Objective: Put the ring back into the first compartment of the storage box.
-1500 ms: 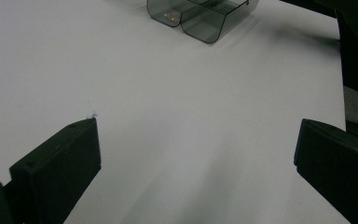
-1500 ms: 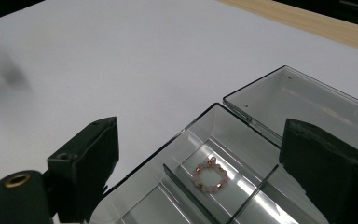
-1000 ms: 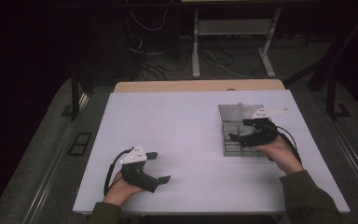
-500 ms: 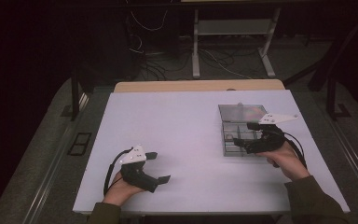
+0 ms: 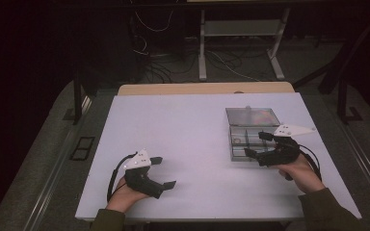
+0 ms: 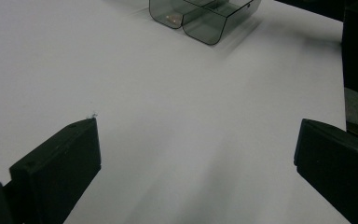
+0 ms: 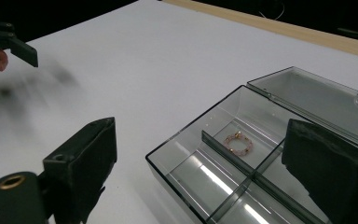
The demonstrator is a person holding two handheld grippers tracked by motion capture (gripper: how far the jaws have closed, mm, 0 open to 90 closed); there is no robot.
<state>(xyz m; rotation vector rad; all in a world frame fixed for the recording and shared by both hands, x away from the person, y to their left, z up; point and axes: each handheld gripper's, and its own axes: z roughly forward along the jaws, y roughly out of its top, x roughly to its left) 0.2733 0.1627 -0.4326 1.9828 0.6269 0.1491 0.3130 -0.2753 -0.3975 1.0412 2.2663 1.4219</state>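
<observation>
A smoked clear plastic box [image 5: 252,139] with divided compartments lies open at the right of the white table [image 5: 183,125], its lid [image 5: 252,115] laid back behind it. A small pink beaded ring [image 7: 237,142] rests in one far compartment. My right gripper [image 5: 254,144] hovers at the box's near right corner, open, with the box's front corner between its jaws [image 7: 200,154] and no pad touching it. My left gripper [image 5: 165,172] rests open near the table's front left, nothing between its jaws [image 6: 198,149]. The box [image 6: 205,18] lies far ahead of it.
A wooden strip [image 5: 207,88] borders the table's far edge. Beyond it, cables and a metal stand's legs [image 5: 241,48] sit on the dark floor. The other gripper [image 7: 9,42] is seen at the upper left of the right gripper view.
My right gripper has drawn back from over the box toward the table's near side and slightly right. The left gripper has stayed put.
</observation>
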